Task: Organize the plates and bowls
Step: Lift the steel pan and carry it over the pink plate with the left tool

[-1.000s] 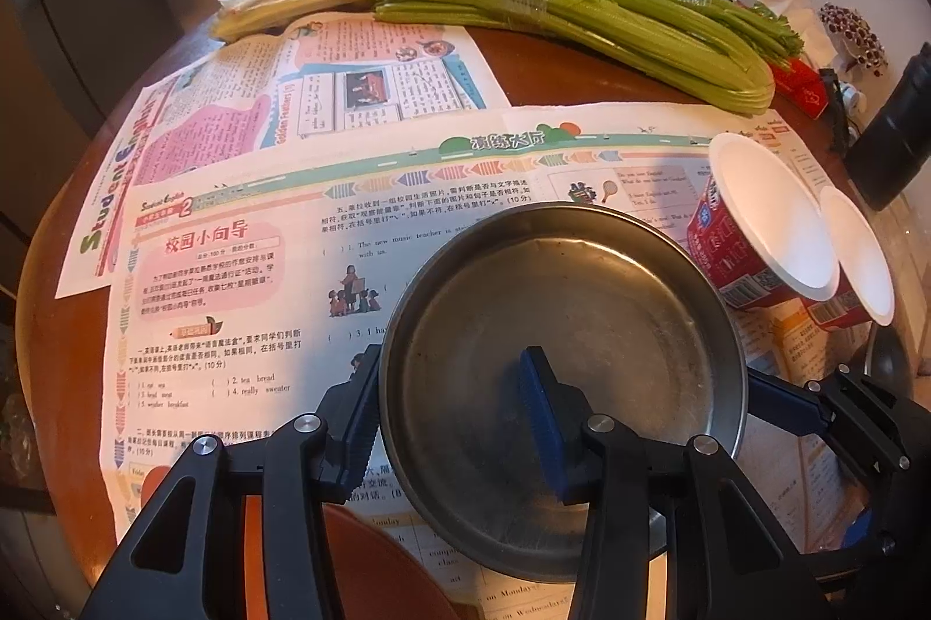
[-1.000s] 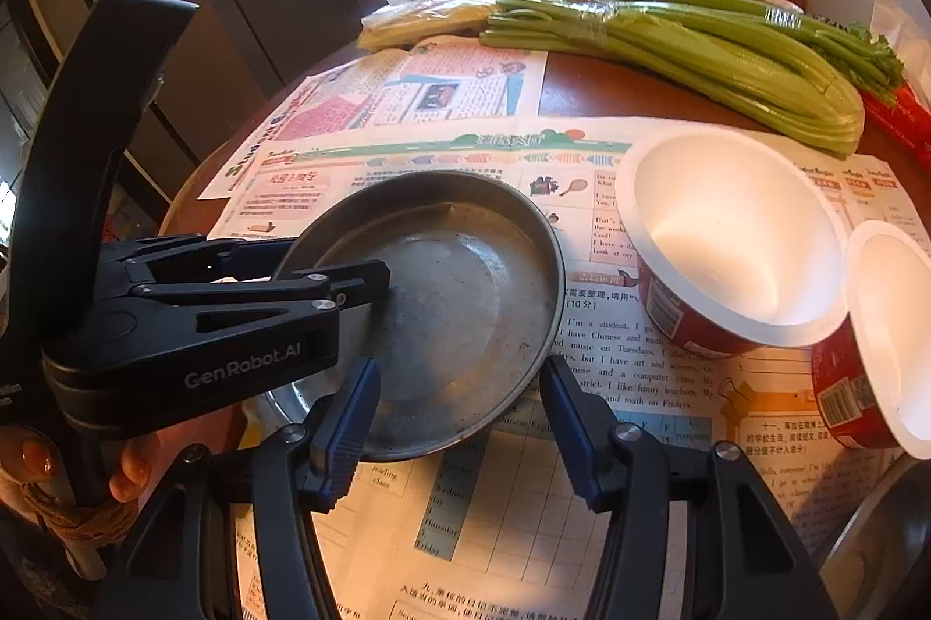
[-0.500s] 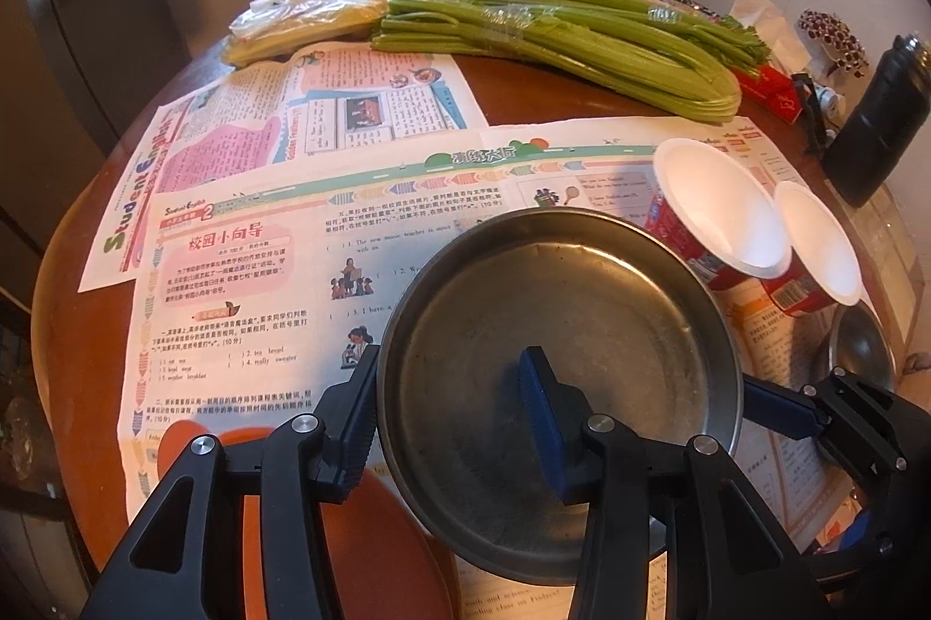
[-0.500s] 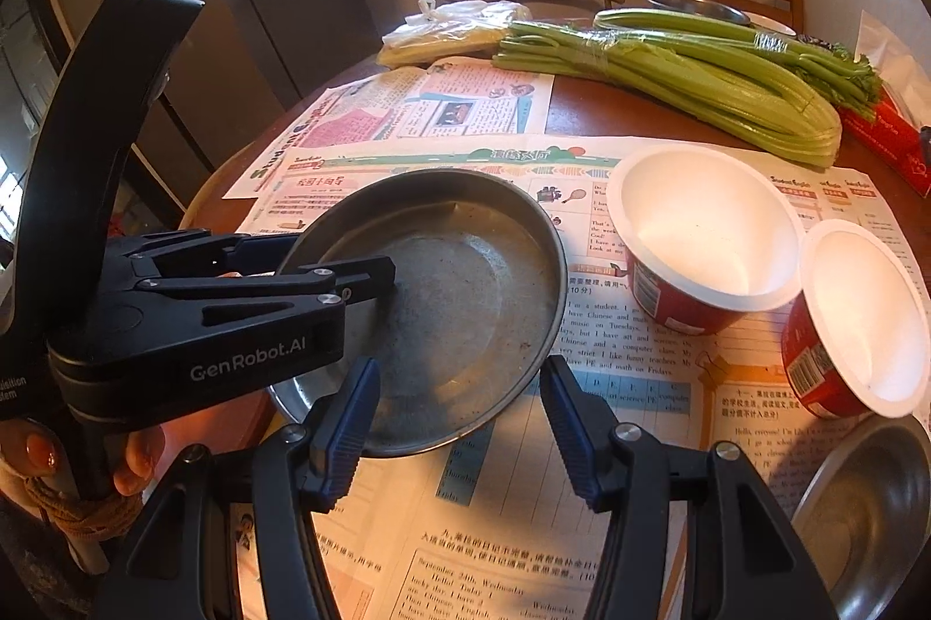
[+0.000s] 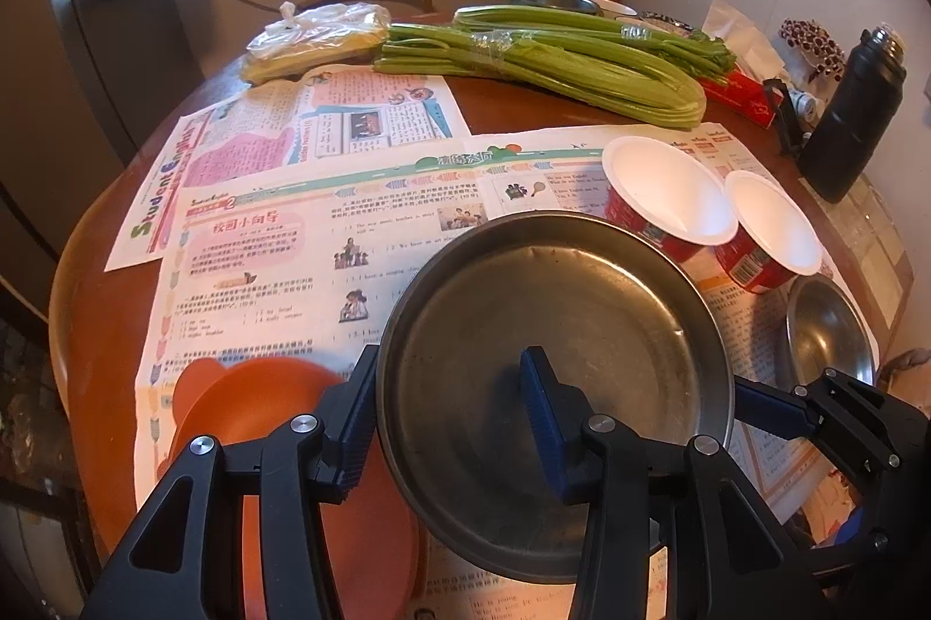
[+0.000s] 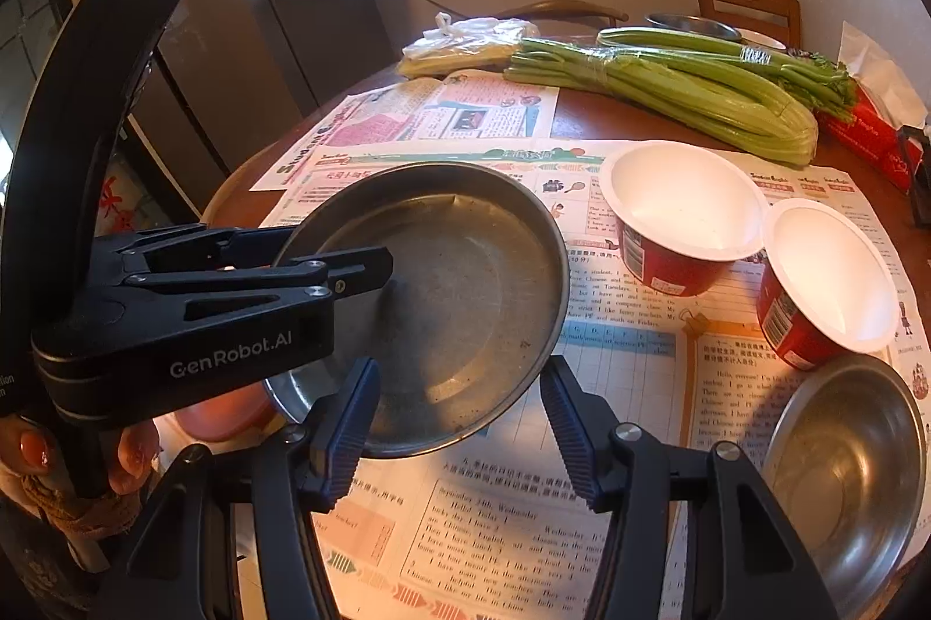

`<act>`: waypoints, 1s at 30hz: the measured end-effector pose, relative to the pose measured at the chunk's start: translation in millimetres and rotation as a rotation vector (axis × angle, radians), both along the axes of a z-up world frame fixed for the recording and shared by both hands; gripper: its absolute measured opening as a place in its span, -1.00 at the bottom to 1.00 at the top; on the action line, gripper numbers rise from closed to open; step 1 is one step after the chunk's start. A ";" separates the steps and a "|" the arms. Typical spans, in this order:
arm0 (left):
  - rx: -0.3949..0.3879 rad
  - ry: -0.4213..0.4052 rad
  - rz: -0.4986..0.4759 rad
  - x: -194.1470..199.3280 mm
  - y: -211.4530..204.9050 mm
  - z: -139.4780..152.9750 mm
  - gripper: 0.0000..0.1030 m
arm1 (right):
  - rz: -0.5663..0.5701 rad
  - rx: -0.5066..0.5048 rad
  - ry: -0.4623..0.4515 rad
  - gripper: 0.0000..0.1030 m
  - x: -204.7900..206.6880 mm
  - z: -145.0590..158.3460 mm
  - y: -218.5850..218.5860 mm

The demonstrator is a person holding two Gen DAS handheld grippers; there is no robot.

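Steel plate (image 5: 553, 387) hangs above the newspaper (image 5: 262, 282), its near rim clenched by the left gripper (image 5: 448, 422). Right gripper (image 6: 459, 422) is empty, jaws apart. Keep the plate level and lower it squarely onto the orange plate (image 5: 262, 399) at near left.

One steel plate (image 5: 553, 329), two paper bowls (image 5: 669, 189), one steel bowl (image 6: 844, 457), one orange plate (image 5: 262, 399).

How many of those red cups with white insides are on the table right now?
2. One red cup stands on the newspaper right of the held metal plate; the other cup stands touching its right side. None seem hidden.
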State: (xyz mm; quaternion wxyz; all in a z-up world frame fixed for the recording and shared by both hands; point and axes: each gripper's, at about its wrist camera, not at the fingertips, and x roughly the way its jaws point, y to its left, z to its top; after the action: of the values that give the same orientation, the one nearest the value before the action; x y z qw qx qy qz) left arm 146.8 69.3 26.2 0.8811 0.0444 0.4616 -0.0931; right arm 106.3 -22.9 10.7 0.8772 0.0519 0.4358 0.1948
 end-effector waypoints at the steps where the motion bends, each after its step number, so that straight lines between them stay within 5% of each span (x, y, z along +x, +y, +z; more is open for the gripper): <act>1: 0.001 -0.004 0.000 -2.8 -0.4 1.0 -0.07 | 0.003 0.001 -0.003 0.12 -2.8 0.8 -0.2; 19: -0.032 -0.072 0.045 -40.5 17.2 27.0 -0.05 | 0.059 0.009 -0.072 0.12 -36.6 23.8 8.0; 30: -0.079 -0.113 0.104 -55.0 62.9 36.8 -0.05 | 0.130 -0.010 -0.093 0.13 -36.0 35.7 42.5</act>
State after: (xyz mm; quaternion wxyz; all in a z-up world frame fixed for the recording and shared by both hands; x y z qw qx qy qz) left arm 91.8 132.2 63.0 0.9104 -0.0093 0.4089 -0.0625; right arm 70.3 19.6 46.5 0.8821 0.0101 0.3980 0.2516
